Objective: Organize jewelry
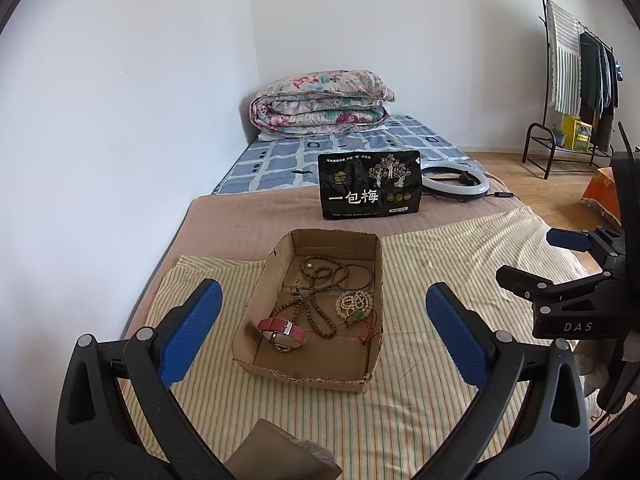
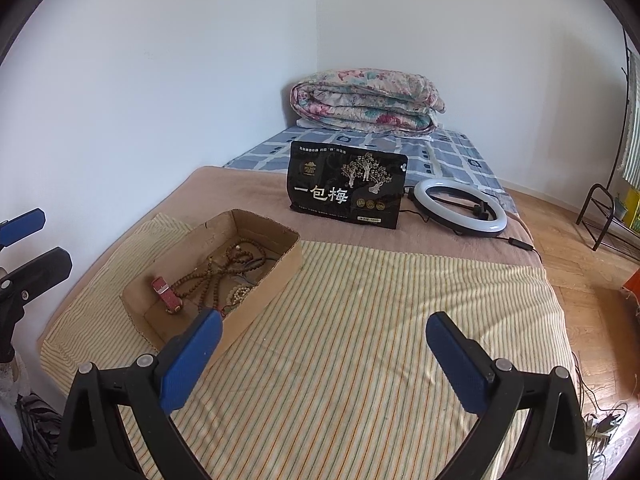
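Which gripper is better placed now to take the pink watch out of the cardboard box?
Left, probably. The left gripper is open and faces the cardboard box, with the pink watch near between its fingers. The right gripper is open over striped cloth, with the box off to its left.

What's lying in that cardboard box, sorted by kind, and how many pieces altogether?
In the cardboard box:
Brown bead strands: 1 tangle; separate strands cannot be told apart
Cream bead strand with green pendant: 1
Pink-strapped watch: 1
Dark thin bangle: 1
Total: at least 4 pieces
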The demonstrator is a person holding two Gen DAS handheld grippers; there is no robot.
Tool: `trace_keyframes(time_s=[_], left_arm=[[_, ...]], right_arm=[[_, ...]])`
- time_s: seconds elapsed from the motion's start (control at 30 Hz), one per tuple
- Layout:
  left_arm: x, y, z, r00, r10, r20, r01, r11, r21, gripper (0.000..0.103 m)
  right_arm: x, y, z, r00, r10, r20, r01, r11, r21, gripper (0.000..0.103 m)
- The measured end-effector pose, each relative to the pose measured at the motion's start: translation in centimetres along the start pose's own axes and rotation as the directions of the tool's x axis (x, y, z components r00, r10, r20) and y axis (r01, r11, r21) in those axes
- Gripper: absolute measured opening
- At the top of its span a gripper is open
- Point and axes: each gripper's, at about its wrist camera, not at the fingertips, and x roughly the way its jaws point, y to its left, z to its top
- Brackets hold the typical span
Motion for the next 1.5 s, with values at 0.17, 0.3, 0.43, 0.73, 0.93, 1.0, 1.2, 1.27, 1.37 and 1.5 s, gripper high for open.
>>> trace_keyframes(time_s=[0.17, 0.3, 0.43, 0.73, 0.93, 1.0, 1.2, 1.27, 1.37, 1.5], left_arm=[[-0.07, -0.06, -0.02, 1.000, -0.006, -0.001, 0.006, 1.000, 0.000, 0.103], [-0.08, -0.29, 0.05, 1.000, -0.011, -0.002, 0.011, 1.000, 0.004, 0.103], [-0.13, -0.25, 0.03, 1.000, -0.011, 0.000, 0.011, 1.000, 0.003, 0.103], [-0.08, -0.32, 0.02, 1.000, -0.012, -0.001, 0.012, 1.000, 0.003, 0.103], [-0.19, -0.35, 0.03, 1.000, -0.011, 0.001, 0.011, 1.000, 0.002, 0.103], [-0.20, -0.34, 0.02, 1.000, -0.010, 0.001, 0.010, 1.000, 0.003, 0.103], [-0.16, -0.35, 0.03, 1.000, -0.008, 0.004, 0.008, 1.000, 0.002, 0.103], [-0.21, -0.38, 0.06, 1.000, -0.010, 0.002, 0.010, 1.000, 0.003, 0.103], [-0.27, -0.38, 0.07, 1.000, -0.008, 0.003, 0.008, 1.000, 0.005, 0.103], [-0.29, -0.35, 0.05, 1.000, -0.009, 0.003, 0.009, 1.000, 0.003, 0.103]], right_arm=[[0.24, -0.07, -0.01, 1.000, 0.004, -0.007, -0.004, 1.000, 0.006, 0.103], [0.26, -0.07, -0.06, 1.000, 0.006, -0.008, -0.006, 1.000, 0.004, 0.103], [0.28, -0.01, -0.14, 1.000, 0.009, -0.009, -0.009, 1.000, 0.004, 0.103], [0.22, 0.04, -0.32, 1.000, 0.014, -0.013, -0.013, 1.000, 0.004, 0.103], [0.22, 0.01, -0.32, 1.000, 0.015, -0.013, -0.015, 1.000, 0.005, 0.103], [0.21, 0.01, -0.30, 1.000, 0.015, -0.013, -0.015, 1.000, 0.004, 0.103], [0.21, 0.00, -0.27, 1.000, 0.014, -0.013, -0.014, 1.000, 0.005, 0.103], [0.20, -0.01, -0.27, 1.000, 0.015, -0.014, -0.015, 1.000, 0.004, 0.103], [0.20, -0.02, -0.26, 1.000, 0.014, -0.014, -0.014, 1.000, 0.004, 0.103], [0.21, -0.02, -0.27, 1.000, 0.015, -0.015, -0.015, 1.000, 0.004, 0.103]])
